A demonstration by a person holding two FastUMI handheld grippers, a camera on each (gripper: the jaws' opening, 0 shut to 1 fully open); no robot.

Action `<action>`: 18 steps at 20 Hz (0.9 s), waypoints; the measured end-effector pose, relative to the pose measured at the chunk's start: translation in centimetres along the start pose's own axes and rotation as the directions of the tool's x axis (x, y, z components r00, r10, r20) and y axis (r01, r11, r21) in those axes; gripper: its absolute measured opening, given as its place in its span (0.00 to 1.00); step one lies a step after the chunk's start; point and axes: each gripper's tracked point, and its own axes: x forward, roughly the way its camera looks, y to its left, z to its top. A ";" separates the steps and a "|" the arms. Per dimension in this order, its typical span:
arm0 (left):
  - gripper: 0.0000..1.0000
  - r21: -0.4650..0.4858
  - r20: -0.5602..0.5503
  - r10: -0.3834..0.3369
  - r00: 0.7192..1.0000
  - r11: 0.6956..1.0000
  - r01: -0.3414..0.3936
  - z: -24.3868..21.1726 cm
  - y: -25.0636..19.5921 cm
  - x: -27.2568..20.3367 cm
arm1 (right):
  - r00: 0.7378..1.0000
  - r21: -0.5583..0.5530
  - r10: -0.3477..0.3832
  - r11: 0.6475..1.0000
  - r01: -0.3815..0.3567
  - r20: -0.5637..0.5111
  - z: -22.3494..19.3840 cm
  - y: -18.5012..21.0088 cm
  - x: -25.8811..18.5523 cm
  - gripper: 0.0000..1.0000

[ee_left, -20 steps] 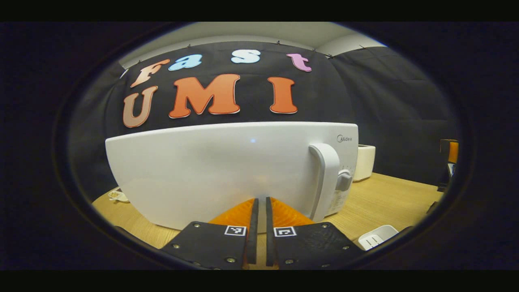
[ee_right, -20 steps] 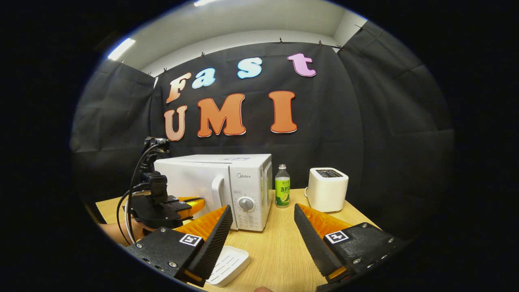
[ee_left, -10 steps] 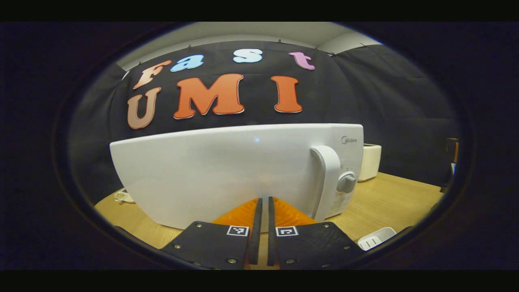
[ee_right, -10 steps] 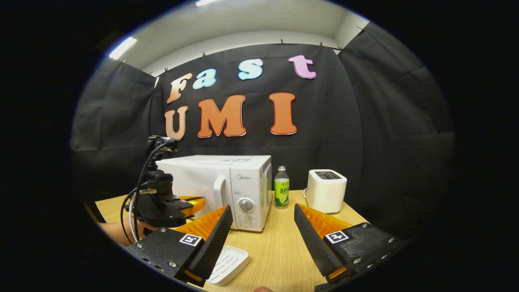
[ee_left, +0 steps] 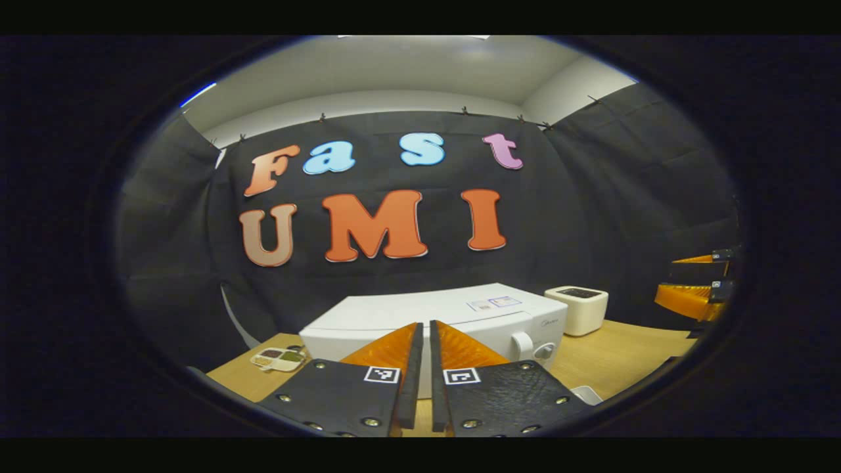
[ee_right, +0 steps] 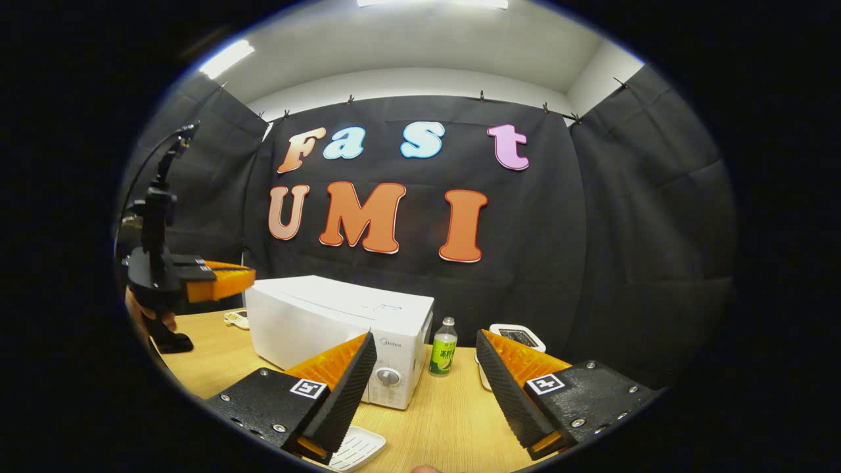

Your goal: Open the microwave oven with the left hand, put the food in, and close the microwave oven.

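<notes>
The white microwave (ee_left: 460,318) stands on the wooden table with its door closed; its knob (ee_right: 387,376) faces front right. My left gripper (ee_left: 425,324) is shut with nothing between its fingers, held high and back from the microwave. It appears as the left gripper (ee_right: 220,279) at the left of the right gripper view, above table level, with a hand (ee_right: 154,318) under it. My right gripper (ee_right: 426,337) is open and holds nothing, raised in front of the microwave's control side. A small divided dish of food (ee_left: 279,358) lies left of the microwave.
A green-labelled bottle (ee_right: 443,347) and a white toaster (ee_left: 578,309) stand right of the microwave. A white ribbed tray (ee_right: 355,447) lies near the table's front edge, under my right gripper. Black cloth walls close the booth behind and to both sides.
Both grippers have risen and drawn back. The left one was close before the door and now looks down on the microwave's top. The door stays closed.
</notes>
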 end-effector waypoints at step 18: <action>0.91 -0.025 0.042 0.313 0.949 0.950 -0.313 12.3 16.1 -10.8 | 0.990 0.042 0.056 0.997 -0.062 0.133 14.2 1.7 2.4 0.96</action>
